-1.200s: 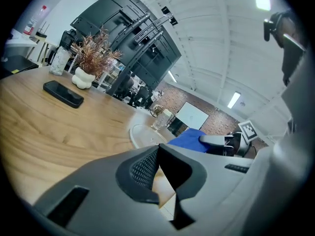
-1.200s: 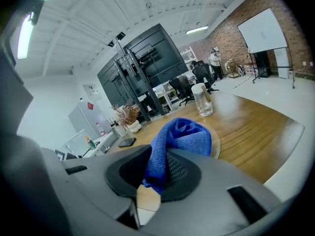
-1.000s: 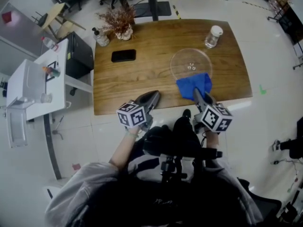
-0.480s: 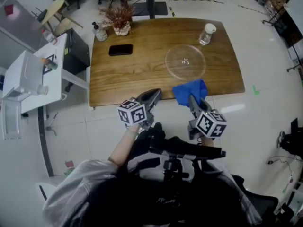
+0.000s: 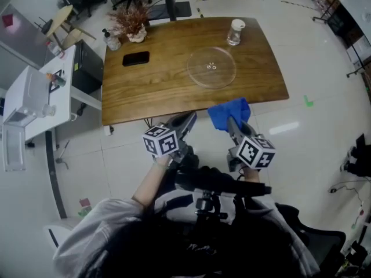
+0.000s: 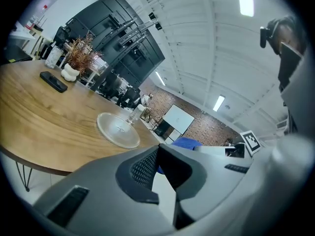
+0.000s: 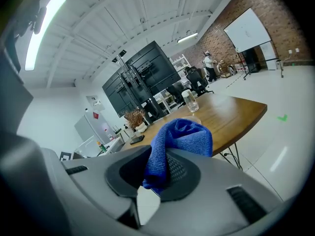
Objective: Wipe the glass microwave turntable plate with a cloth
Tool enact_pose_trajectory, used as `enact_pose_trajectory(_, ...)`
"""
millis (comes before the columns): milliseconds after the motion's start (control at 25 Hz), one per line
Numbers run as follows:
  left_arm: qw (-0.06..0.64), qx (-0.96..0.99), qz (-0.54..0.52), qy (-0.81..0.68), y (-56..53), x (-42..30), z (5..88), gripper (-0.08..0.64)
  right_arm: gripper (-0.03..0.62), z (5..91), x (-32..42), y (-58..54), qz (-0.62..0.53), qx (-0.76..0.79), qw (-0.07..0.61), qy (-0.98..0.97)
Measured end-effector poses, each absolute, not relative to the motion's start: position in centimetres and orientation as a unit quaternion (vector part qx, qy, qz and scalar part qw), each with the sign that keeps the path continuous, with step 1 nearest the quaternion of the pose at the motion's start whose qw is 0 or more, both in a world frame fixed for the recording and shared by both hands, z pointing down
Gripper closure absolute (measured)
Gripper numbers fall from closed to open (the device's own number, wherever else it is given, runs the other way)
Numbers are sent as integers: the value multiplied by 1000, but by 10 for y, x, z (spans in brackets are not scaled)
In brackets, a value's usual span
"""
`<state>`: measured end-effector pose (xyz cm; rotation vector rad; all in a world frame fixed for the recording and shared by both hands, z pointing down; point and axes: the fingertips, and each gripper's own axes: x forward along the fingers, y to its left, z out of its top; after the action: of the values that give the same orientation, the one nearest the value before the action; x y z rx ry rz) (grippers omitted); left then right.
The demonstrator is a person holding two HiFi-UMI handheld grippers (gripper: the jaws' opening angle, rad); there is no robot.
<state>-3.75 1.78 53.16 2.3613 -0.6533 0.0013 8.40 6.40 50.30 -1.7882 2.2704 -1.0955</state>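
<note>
The clear glass turntable plate lies flat on the wooden table, right of centre; it also shows in the left gripper view. My right gripper is shut on a blue cloth, held off the table's near edge above the floor; the cloth bunches up between the jaws. My left gripper hangs just off the near edge, shut with nothing in it.
A black phone, a dried-flower vase and a small bottle sit at the table's back left. A glass jar stands at the back right. White furniture stands to the left.
The right gripper has drawn the blue cloth back off the plate and past the table's near edge. Both grippers now sit farther from the table.
</note>
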Motion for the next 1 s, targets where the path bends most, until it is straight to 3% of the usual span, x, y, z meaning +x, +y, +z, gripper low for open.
enact_pose_trajectory(1000,315,914,12,-256,82,-58,529,560,552,495,65,124,-322,-572,37,754)
